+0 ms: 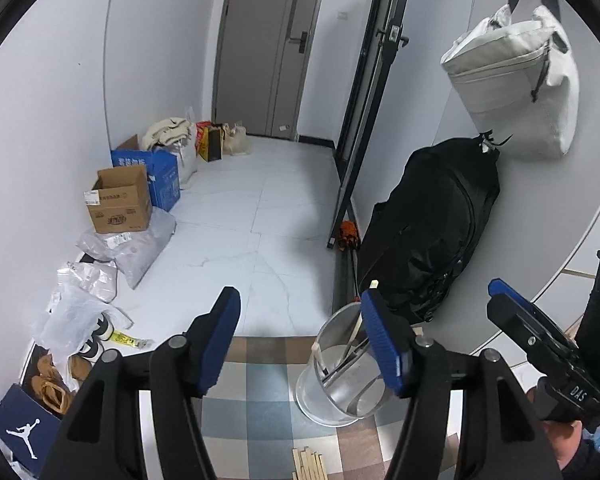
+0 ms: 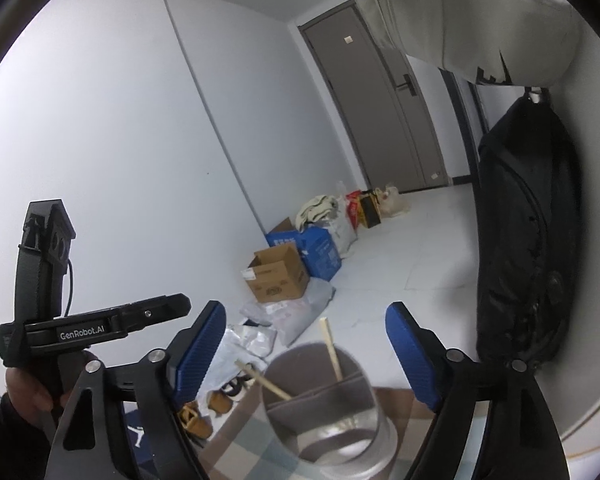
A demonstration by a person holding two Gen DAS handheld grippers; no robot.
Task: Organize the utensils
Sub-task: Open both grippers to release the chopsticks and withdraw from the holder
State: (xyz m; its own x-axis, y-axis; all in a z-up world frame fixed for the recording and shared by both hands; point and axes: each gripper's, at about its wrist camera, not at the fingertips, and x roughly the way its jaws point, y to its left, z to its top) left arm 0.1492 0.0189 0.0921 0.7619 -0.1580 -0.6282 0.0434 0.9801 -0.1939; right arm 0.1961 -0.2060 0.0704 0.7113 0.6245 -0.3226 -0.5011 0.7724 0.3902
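Observation:
A shiny metal utensil cup [image 1: 332, 396] stands on the checked tablecloth [image 1: 260, 392] at the table's far edge. Two wooden chopsticks [image 1: 354, 332] lean inside it. My left gripper [image 1: 300, 296] is open, and its right finger overlaps the cup's rim without pressing on it. More wooden chopsticks [image 1: 308, 464] lie loose on the cloth below. The right wrist view looks down into the cup [image 2: 332, 432], where the chopsticks [image 2: 332, 348] rest against an inner divider. My right gripper [image 2: 306, 308] stands open above it, holding nothing. A hand [image 2: 24, 392] holds the left tool.
Beyond the table edge the floor drops away. Along the left wall lie a cardboard box [image 1: 120, 204], a blue box [image 1: 162, 176], plastic bags [image 1: 132, 244] and shoes [image 1: 56, 380]. A black backpack [image 1: 432, 228] and white bag [image 1: 516, 84] hang at right.

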